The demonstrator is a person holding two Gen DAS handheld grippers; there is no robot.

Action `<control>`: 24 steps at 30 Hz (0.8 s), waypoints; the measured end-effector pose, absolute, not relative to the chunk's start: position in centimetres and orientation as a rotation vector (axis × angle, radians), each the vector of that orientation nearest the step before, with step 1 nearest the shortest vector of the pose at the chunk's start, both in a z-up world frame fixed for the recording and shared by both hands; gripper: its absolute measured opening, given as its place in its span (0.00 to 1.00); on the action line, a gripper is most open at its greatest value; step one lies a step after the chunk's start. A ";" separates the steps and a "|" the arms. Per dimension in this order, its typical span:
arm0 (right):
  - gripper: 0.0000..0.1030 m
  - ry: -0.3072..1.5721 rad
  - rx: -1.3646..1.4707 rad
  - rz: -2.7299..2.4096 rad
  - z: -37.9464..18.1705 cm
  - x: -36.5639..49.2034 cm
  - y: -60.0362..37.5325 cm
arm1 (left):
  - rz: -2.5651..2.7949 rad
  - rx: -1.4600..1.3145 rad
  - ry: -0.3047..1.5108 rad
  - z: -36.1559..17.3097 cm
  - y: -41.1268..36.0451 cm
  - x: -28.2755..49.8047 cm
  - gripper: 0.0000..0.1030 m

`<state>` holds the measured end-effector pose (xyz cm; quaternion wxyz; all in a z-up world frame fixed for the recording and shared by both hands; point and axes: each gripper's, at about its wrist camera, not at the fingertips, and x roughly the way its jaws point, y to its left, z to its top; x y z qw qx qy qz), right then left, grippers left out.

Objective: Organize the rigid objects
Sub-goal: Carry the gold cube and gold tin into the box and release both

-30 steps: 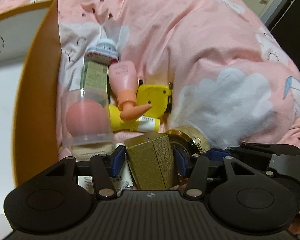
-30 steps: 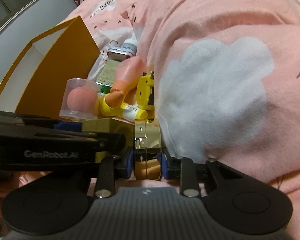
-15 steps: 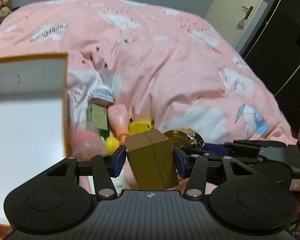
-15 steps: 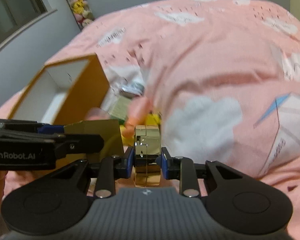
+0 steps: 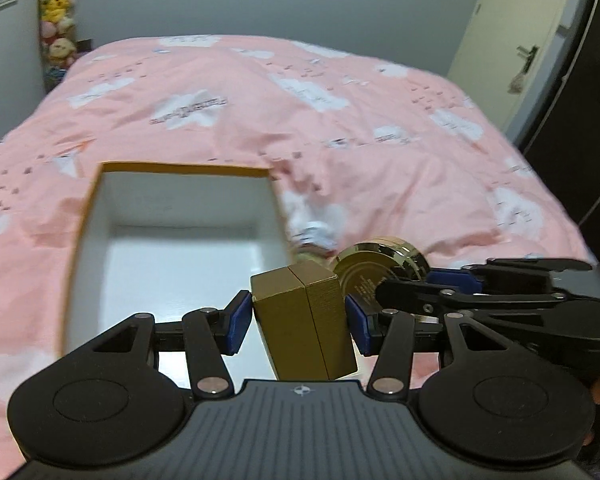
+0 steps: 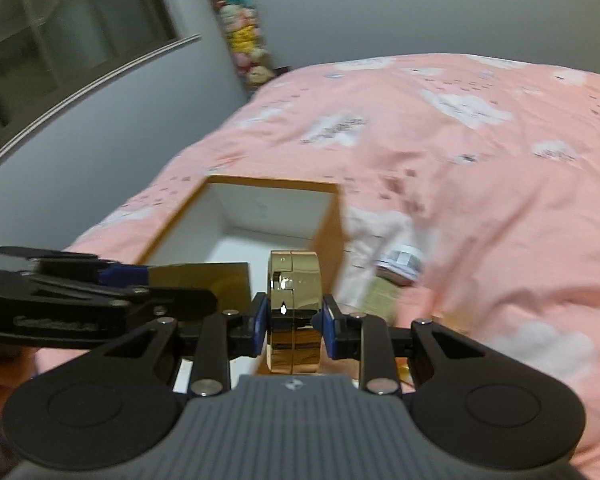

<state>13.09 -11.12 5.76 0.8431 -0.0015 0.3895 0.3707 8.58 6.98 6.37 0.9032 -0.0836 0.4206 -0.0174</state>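
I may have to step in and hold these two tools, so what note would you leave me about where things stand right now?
Left gripper: shut on the gold box.
Right gripper: shut on the round gold case.
Both are held above the bed, near the open carton, whose inside looks bare.
Done: both items picked up.
Left: set them in the carton, then fetch the blurred bottles lying beside it.

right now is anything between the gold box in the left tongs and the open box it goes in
Nothing visible. The gold box hangs over the near right corner of the open box, whose white floor shows bare. The right tongs hold a gold jar alongside, not in the path.
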 end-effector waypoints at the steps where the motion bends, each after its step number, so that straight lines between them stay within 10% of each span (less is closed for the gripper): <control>1: 0.26 0.828 -0.013 0.802 5.8 12.9 -10.2 | -0.026 -0.169 0.886 6.1 7.7 8.6 0.56; 24: 0.26 1.065 -0.754 1.029 -3.8 13.4 4.9 | -0.016 -0.279 1.325 -4.5 14.9 12.9 0.56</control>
